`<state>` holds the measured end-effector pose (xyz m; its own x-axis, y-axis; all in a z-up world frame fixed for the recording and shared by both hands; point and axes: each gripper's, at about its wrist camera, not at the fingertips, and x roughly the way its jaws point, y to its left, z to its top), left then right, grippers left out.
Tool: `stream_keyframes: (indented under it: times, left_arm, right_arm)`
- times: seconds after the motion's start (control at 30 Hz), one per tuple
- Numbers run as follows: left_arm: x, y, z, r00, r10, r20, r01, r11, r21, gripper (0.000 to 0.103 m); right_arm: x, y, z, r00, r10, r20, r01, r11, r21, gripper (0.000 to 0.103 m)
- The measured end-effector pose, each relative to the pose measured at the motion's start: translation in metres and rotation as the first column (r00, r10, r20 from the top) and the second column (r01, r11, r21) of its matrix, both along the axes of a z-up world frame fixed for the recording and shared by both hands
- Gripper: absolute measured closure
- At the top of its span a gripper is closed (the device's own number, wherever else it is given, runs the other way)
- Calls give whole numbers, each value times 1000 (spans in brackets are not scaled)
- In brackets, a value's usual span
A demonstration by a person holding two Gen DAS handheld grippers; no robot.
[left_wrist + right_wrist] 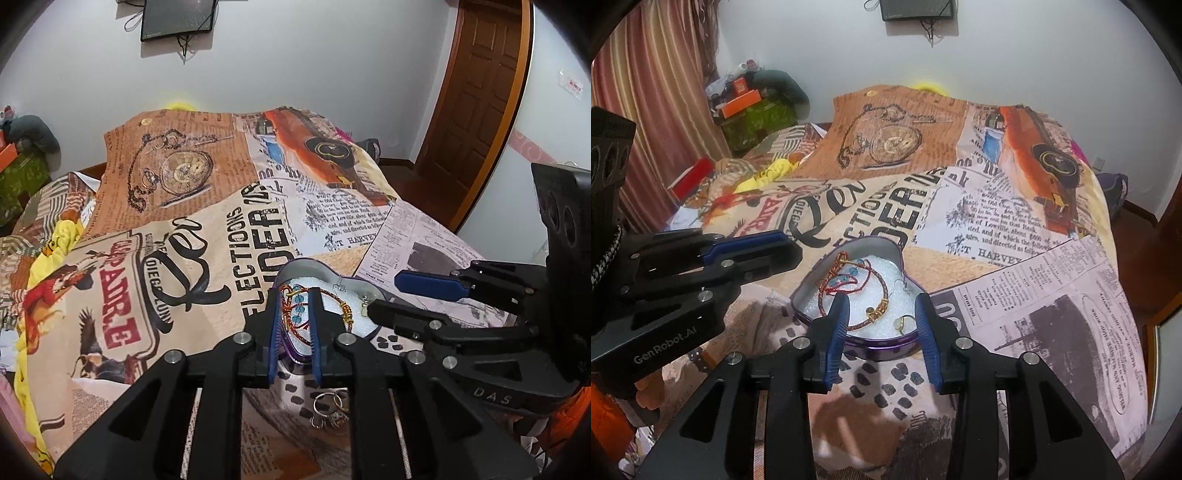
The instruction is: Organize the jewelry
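Note:
A heart-shaped purple tin (871, 345) with white foam lining lies on the bed. In it are a red cord bracelet with blue beads (846, 277), a red-gold bangle (877, 312) and a gold ring (903, 323). My right gripper (882, 306) is open and empty, fingertips at the tin's near rim. My left gripper (294, 299) is open and empty over the tin (317, 267), with the beaded bracelet (295, 310) seen between its fingers. Several loose rings (330, 408) lie on the blanket under the left gripper. The right gripper (399, 295) shows in the left view.
The bed is covered with a newspaper-print blanket (997, 229). Boxes and clutter (753, 107) stand at the far left by a curtain. A wooden door (480, 92) is at the right. The left gripper (768, 247) shows in the right view.

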<state>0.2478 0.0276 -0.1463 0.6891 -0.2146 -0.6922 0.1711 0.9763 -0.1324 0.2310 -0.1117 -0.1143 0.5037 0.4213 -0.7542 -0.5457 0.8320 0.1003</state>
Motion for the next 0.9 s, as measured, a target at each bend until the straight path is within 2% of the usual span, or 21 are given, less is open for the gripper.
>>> stream_keyframes:
  times: [0.43,0.73,0.9]
  left_arm:
    - [-37,7,26,999,18,43,-19,1000,23,76]
    - [-55,14,3,999,35,-32,-34,999,32,76]
    - [-63,9,-13,996,15,-83,-15,1000,9,76]
  right_arm:
    - [-25,-7,30,998,-22,57,21,1000,18,70]
    - [-41,-7,25,999,-18,44,18,1000,6,70]
    - [-46,-6,13,1000,-11,11,11,1000,-8,70]
